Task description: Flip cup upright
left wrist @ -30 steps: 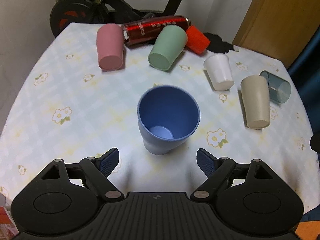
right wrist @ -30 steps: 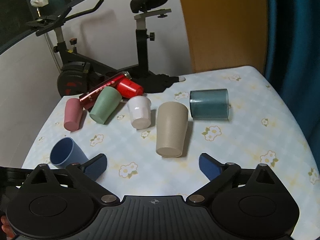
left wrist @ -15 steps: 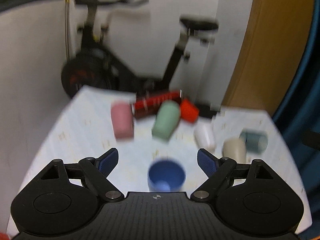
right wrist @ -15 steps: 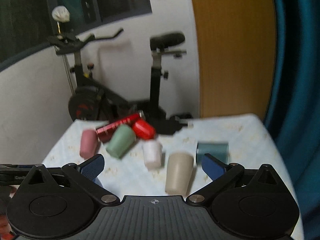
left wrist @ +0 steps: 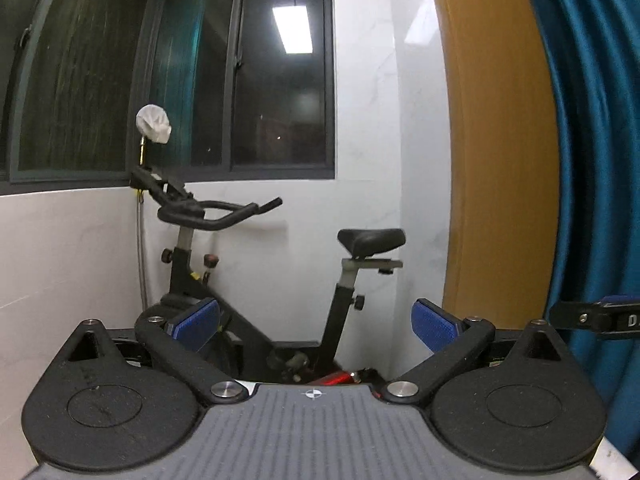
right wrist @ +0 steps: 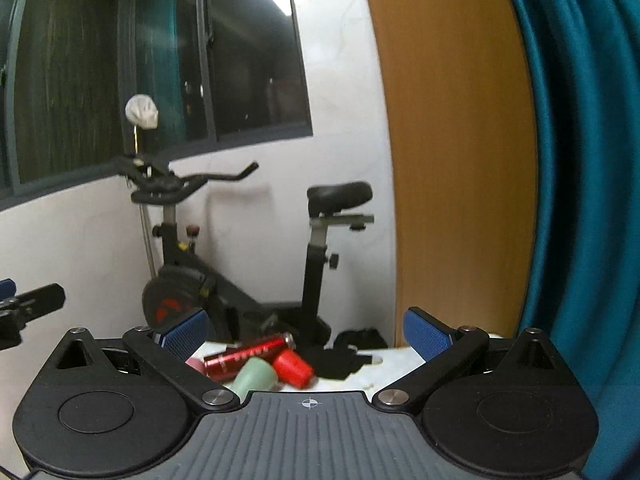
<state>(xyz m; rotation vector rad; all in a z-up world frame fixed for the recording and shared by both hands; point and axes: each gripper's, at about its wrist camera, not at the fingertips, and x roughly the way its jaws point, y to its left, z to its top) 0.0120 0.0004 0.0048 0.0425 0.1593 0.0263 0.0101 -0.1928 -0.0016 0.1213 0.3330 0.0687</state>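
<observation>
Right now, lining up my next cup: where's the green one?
Right wrist view, bottom centre: green cup lies between red bottle and red cup.

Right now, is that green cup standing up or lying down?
Lying down: the green cup rests on its side beside the red bottle, its lower part hidden.

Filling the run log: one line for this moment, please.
left gripper: open, empty | right gripper: open, empty | both raised toward exercise bike | blue cup: not visible

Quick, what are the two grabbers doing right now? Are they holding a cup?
Left hand-held gripper: open, holding nothing.
Right hand-held gripper: open, holding nothing.
</observation>
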